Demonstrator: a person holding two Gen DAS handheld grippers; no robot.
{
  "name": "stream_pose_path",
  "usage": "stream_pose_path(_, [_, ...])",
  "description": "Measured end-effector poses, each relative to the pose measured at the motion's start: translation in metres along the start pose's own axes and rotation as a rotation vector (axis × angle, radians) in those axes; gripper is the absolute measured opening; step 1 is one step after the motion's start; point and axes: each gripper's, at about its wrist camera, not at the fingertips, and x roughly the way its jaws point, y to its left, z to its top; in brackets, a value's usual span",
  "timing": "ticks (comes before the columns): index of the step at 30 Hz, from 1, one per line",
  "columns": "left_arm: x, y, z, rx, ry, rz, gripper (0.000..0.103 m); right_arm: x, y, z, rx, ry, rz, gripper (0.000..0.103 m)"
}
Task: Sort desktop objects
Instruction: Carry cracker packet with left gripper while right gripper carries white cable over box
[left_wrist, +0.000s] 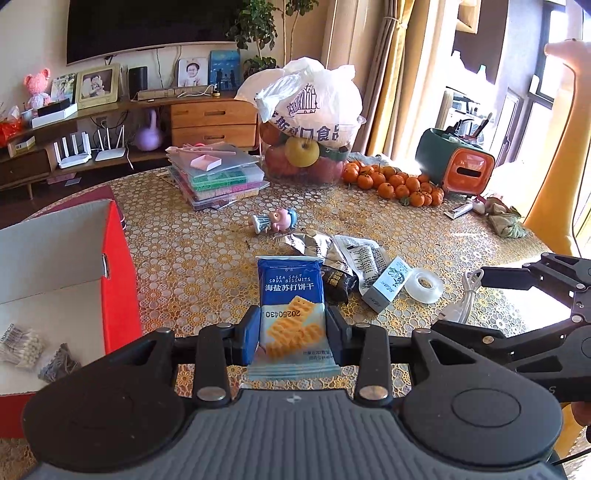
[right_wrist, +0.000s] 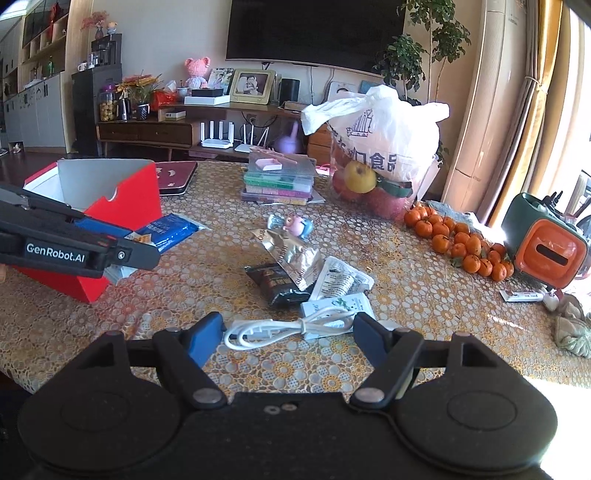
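My left gripper (left_wrist: 291, 322) is shut on a blue sea-salt biscuit packet (left_wrist: 290, 284) and holds it just above the table, right of the red box (left_wrist: 118, 280). In the right wrist view the same packet (right_wrist: 173, 229) sticks out of the left gripper (right_wrist: 142, 254) beside the red box (right_wrist: 136, 199). My right gripper (right_wrist: 288, 325) is open, low over the table. A coiled white cable (right_wrist: 273, 330) lies between its fingers, untouched. Behind the cable lie a white-green box (right_wrist: 332, 306), a black packet (right_wrist: 279, 284), a gold wrapper (right_wrist: 291, 254) and a pig figurine (right_wrist: 291, 223).
A clear tape roll (left_wrist: 424, 285) lies by the cable (left_wrist: 467, 295). The box holds a cotton-swab bag (left_wrist: 22, 343). Stacked plastic cases (left_wrist: 218, 177), a fruit tub under a plastic bag (left_wrist: 306, 147), tangerines (left_wrist: 395, 182) and a green-orange container (left_wrist: 456, 166) fill the far side.
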Motion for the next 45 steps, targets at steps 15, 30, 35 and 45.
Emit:
stream_pose_path(15, [-0.074,0.04,-0.017,-0.029,-0.044,0.013,0.036,-0.033,0.07,0.025,-0.115,-0.04,0.07,0.077])
stream_pose_path(30, [-0.125,0.097,-0.029,-0.029,-0.064,0.076,0.036,-0.041,0.143,0.052,-0.27,-0.053,0.164,0.077])
stream_pose_path(35, [-0.137,0.115,-0.031,-0.031,-0.063,0.107,0.036,-0.038,0.16,0.064,-0.293,-0.062,0.199,0.077])
stream_pose_path(45, [-0.15,0.156,-0.034,-0.064,-0.048,0.165,0.036,-0.023,0.192,0.091,-0.334,-0.062,0.268,0.077])
